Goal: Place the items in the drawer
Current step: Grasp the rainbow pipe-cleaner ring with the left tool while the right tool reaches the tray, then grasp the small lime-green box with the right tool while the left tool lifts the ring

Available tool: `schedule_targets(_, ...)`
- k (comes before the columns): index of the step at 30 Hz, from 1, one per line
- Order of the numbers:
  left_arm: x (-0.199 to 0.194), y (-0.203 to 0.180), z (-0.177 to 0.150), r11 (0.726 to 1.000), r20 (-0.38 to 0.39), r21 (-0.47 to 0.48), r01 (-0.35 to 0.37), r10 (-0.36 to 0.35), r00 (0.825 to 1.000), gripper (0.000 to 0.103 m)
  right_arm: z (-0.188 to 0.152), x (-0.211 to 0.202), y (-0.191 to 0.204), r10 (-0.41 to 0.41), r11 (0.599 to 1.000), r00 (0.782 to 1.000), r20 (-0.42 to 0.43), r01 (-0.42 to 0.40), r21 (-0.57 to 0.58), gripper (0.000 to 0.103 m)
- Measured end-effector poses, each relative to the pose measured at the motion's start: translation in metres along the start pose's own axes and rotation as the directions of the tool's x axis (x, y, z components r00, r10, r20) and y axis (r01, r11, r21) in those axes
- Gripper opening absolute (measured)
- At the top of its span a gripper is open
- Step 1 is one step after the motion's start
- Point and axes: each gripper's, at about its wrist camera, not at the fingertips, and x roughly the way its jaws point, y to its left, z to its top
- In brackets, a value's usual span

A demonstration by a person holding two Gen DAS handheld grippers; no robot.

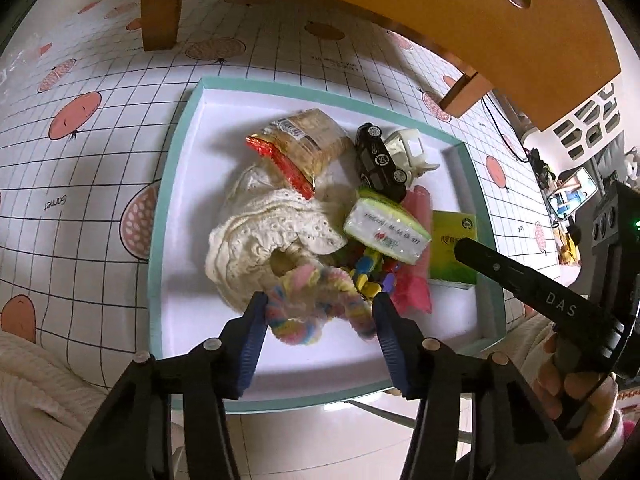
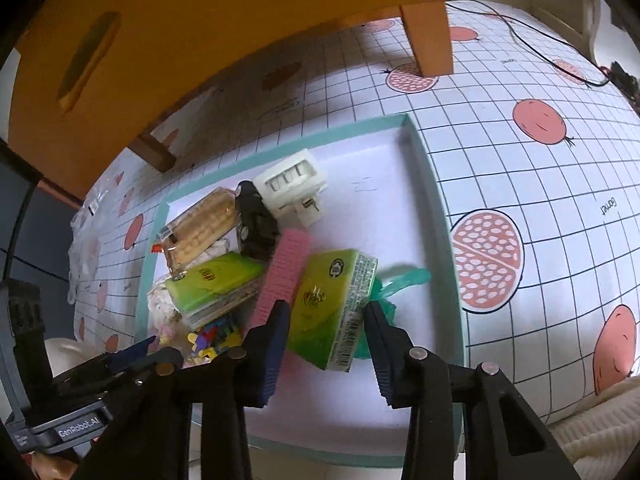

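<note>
Drawers first: the orange cabinet (image 1: 400, 12) with its slotted drawer front fills twelve o'clock in both views, standing on the pomegranate-print tablecloth (image 1: 80, 160). Below it we see the teal-rimmed tray (image 1: 160, 216), heaped with items.

At the tray's centre lies a cream lace cloth (image 1: 264, 236), with a packet of crackers (image 1: 304, 140) at its twelve o'clock. A black toy car (image 1: 378, 162) and a white plastic piece (image 1: 408, 146) sit toward one o'clock. A green tissue pack (image 2: 332, 304) lies at three o'clock of the pile, just beside a pink ribbed pad (image 2: 282, 276).

We hold the left gripper (image 1: 320, 312) with its jaws fairly wide, bracketing a fluffy pastel hair tie (image 1: 316, 304); the pads look to be touching its ends, but we cannot tell whether it is truly gripped. The right gripper (image 2: 326, 320) likewise stands wide on either side of the tissue pack, whose long axis runs from six toward twelve o'clock, roughly along the fingers. We cannot tell whether the pads press it.

We judge each arm is nearest its own item, and the drawer lies straight ahead at twelve o'clock of both. Its front appears shut.
</note>
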Motion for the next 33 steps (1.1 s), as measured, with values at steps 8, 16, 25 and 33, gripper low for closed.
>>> schedule_targets(8, 0.002, 0.001, -0.001, 1.000, -0.017, 0.008, 0.029, -0.028, 0.999, 0.050, -0.002, 0.000, 0.013, 0.034, 0.999, 0.999, 0.015, -0.034, -0.040, 0.039)
schedule_targets(16, 0.008, 0.003, 0.000, 0.999, -0.031, -0.013, 0.041, -0.041, 0.999, 0.050, -0.003, 0.006, 0.007, 0.004, 1.000, 1.000, -0.001, -0.004, 0.003, 0.039)
schedule_targets(25, 0.013, 0.001, 0.000, 0.999, -0.050, 0.002, 0.035, -0.035, 0.998, 0.050, -0.005, 0.022, 0.002, -0.011, 0.999, 0.998, -0.062, 0.013, 0.036, 0.039)
schedule_targets(33, 0.015, -0.003, -0.003, 0.999, -0.058, 0.035, 0.019, -0.017, 0.998, 0.046, -0.003, 0.023, 0.001, 0.016, 0.999, 0.998, -0.059, -0.013, 0.052, 0.041)
